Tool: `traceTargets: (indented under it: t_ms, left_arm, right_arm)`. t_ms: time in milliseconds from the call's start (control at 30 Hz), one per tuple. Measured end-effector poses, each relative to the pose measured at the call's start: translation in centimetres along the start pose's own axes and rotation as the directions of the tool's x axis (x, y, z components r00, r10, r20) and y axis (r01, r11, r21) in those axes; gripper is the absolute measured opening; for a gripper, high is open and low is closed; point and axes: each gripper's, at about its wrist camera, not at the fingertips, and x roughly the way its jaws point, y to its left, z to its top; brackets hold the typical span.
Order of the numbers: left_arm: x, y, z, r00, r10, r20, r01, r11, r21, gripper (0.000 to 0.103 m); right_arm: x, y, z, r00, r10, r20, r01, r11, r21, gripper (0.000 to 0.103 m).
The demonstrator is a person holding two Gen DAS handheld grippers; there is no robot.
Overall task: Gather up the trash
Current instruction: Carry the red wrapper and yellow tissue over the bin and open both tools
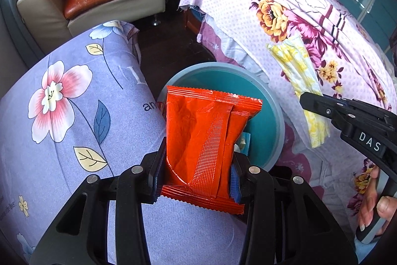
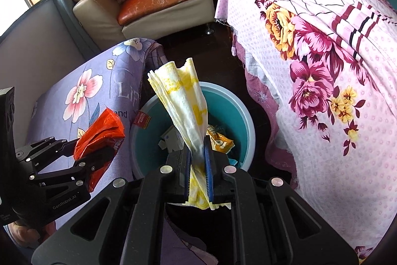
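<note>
Red wrapper between left fingers, over bin.

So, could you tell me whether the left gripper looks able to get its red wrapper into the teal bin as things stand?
Probably yes. The left gripper, shut on the red wrapper, is right beside the teal bin, whose mouth is open; only the right gripper's yellow tissue hangs over it.

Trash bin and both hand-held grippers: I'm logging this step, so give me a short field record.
left hand-held gripper: shut on red wrapper
right hand-held gripper: shut on yellow-white napkin
bin: teal, open, on the floor between the beds
bin contents: several wrappers already inside
position: both items held over or beside the bin
</note>
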Motion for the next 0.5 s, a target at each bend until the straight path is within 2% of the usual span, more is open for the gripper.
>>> traceTargets:
  t_ms: [500]
  left_arm:
    - [3.1, -0.3, 1.7, 0.998, -0.050, -0.024, 0.051, 0.999, 0.016, 0.043]
  right_arm:
    - [1.5, -1.1, 1.3, 0.999, -0.040, -0.031, 0.041, 0.999, 0.016, 0.011]
